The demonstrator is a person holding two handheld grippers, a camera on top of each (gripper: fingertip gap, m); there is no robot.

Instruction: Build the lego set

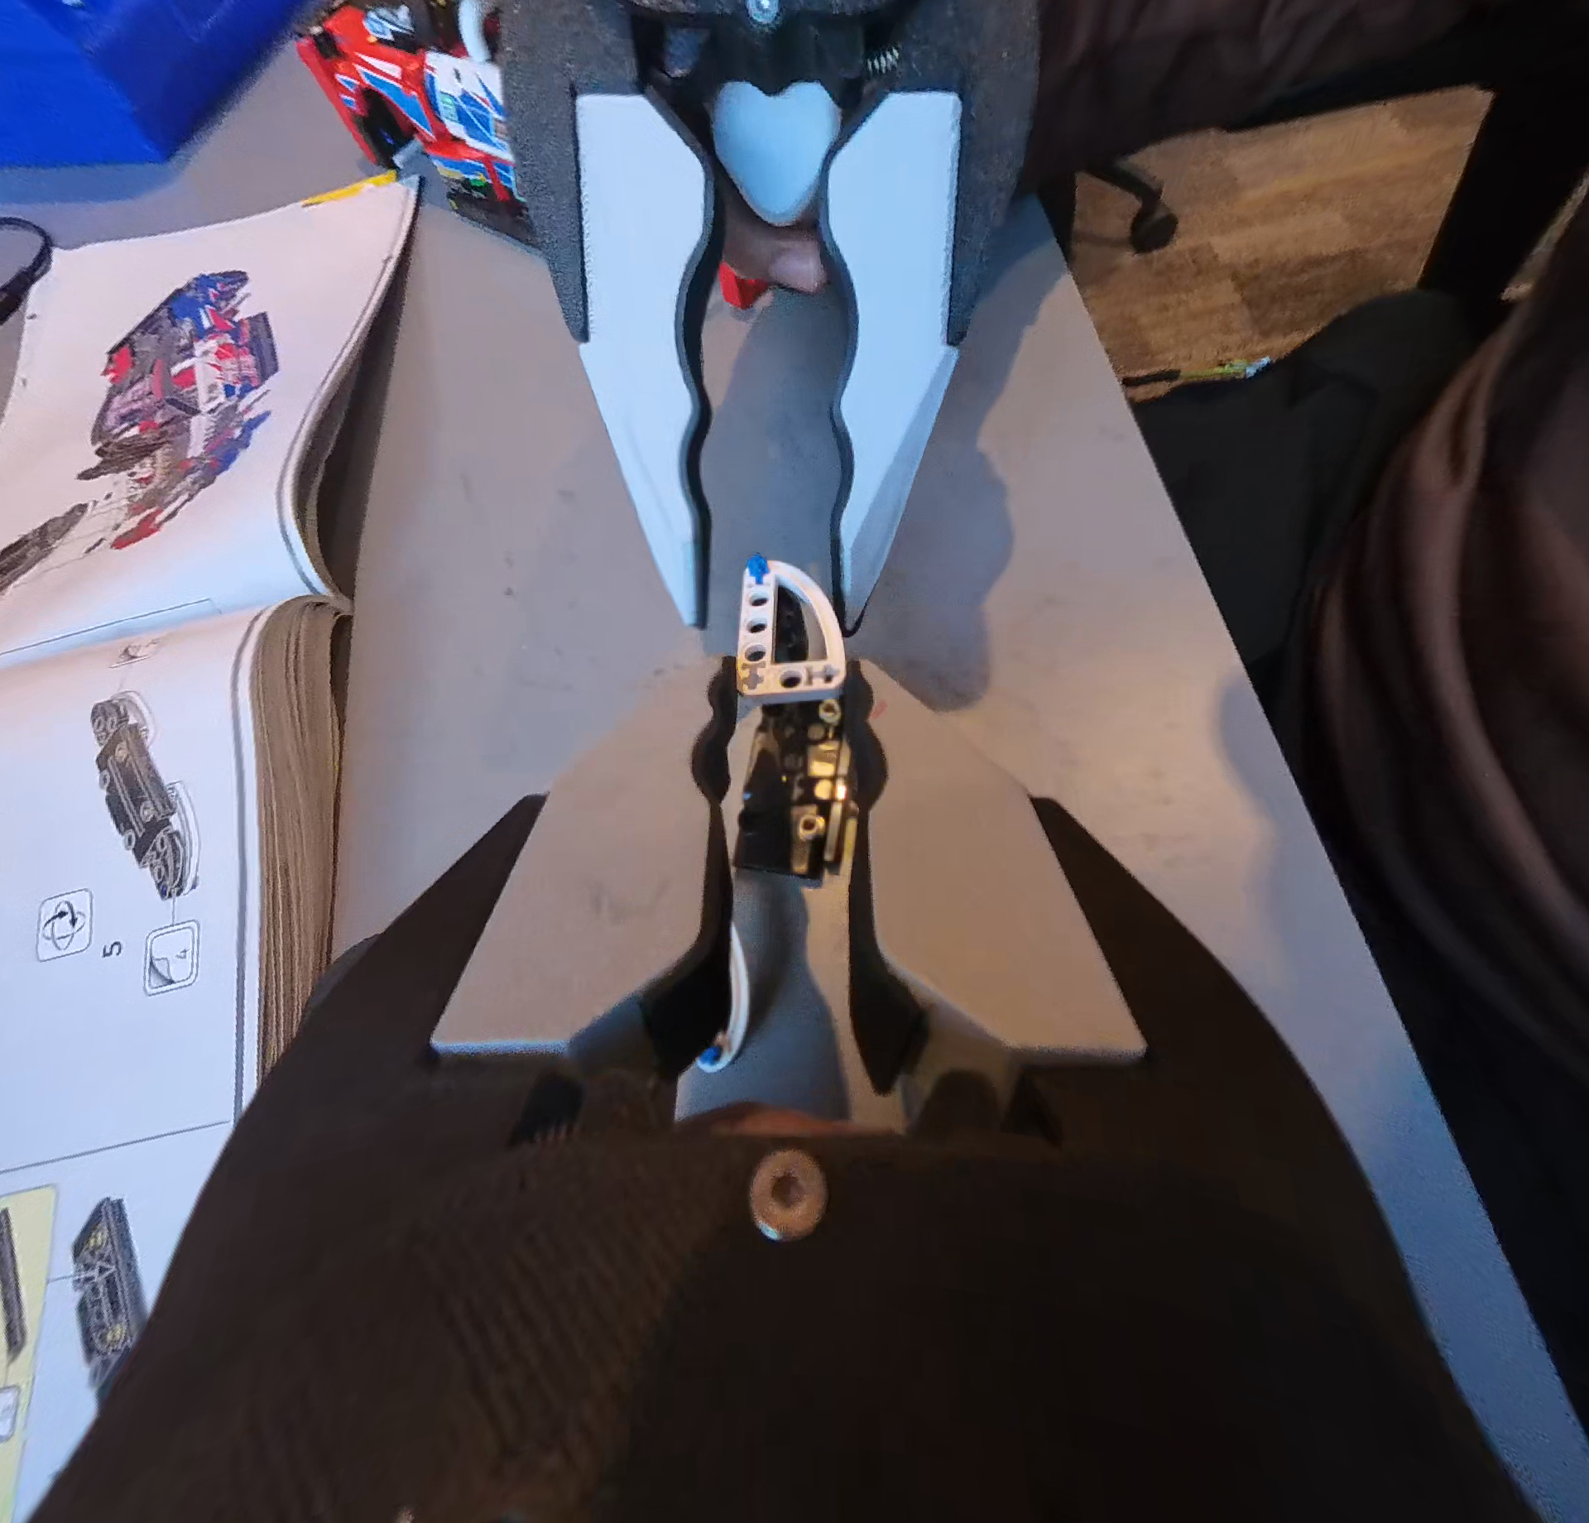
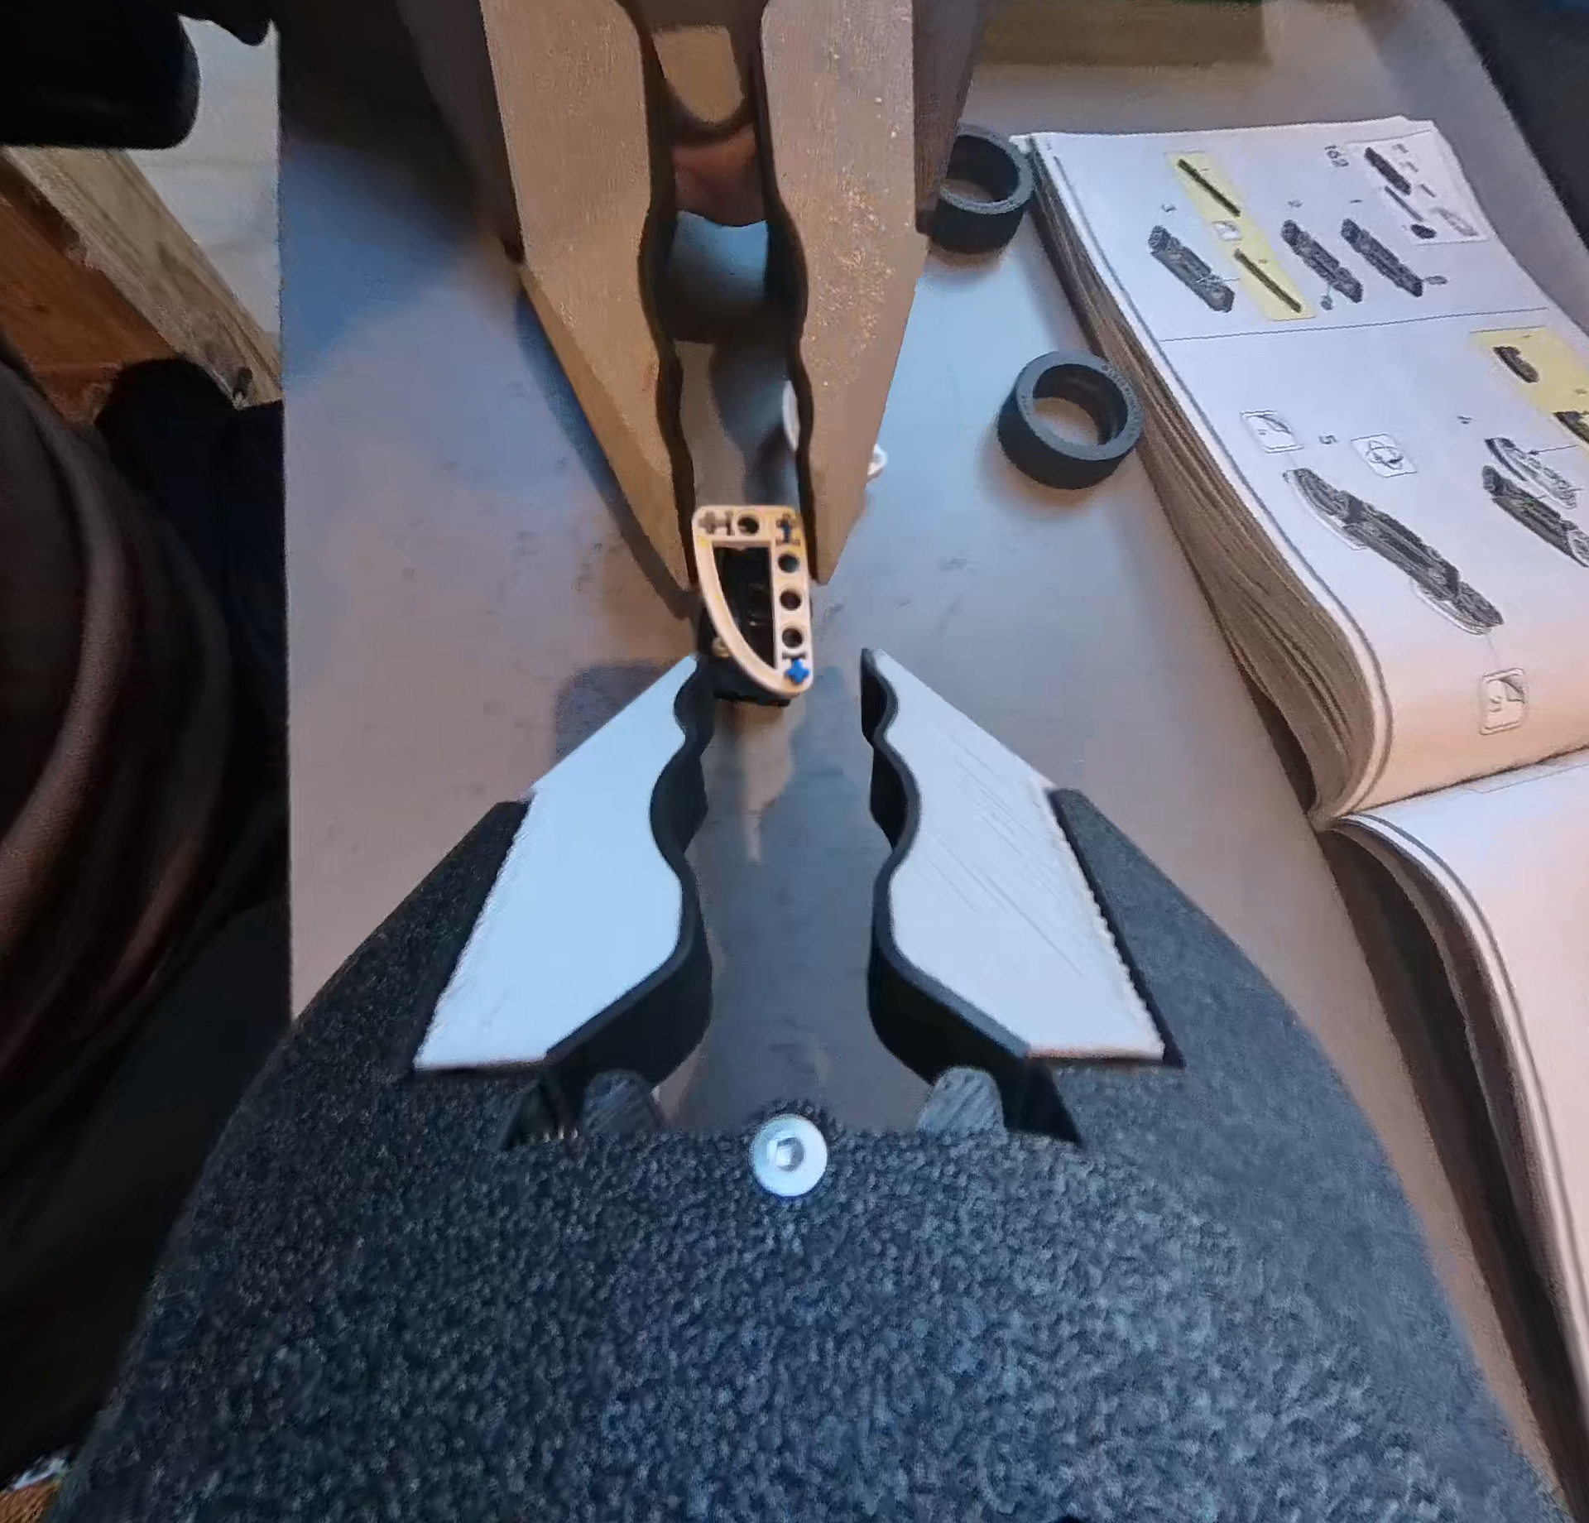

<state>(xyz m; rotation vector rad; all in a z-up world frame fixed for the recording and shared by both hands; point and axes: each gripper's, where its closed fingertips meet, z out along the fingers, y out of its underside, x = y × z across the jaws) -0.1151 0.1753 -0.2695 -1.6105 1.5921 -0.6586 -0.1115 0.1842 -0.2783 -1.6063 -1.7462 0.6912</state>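
Note:
My left gripper (image 1: 795, 682) is shut on a black Lego assembly (image 1: 795, 794) and holds it just above the grey table (image 1: 533, 708). A white curved panel (image 1: 787, 639) with a row of holes and a blue pin (image 1: 757, 568) sits on the assembly's far end. My right gripper (image 2: 782, 665) is open, facing the left one, its fingertips on either side of the panel (image 2: 757, 596). In the right wrist view the left gripper (image 2: 752, 579) comes down from the top. In the left wrist view the right gripper (image 1: 774, 622) comes from the top.
An open instruction booklet (image 1: 129, 708) lies to the left; it also shows in the right wrist view (image 2: 1376, 450). A red, white and blue Lego car (image 1: 421, 97) and a blue bin (image 1: 112, 37) stand behind. Two black tyres (image 2: 1070, 424) (image 2: 984, 187) lie by the booklet. The table edge (image 1: 1204, 587) runs along the right. The grippers are tip to tip, or close to it.

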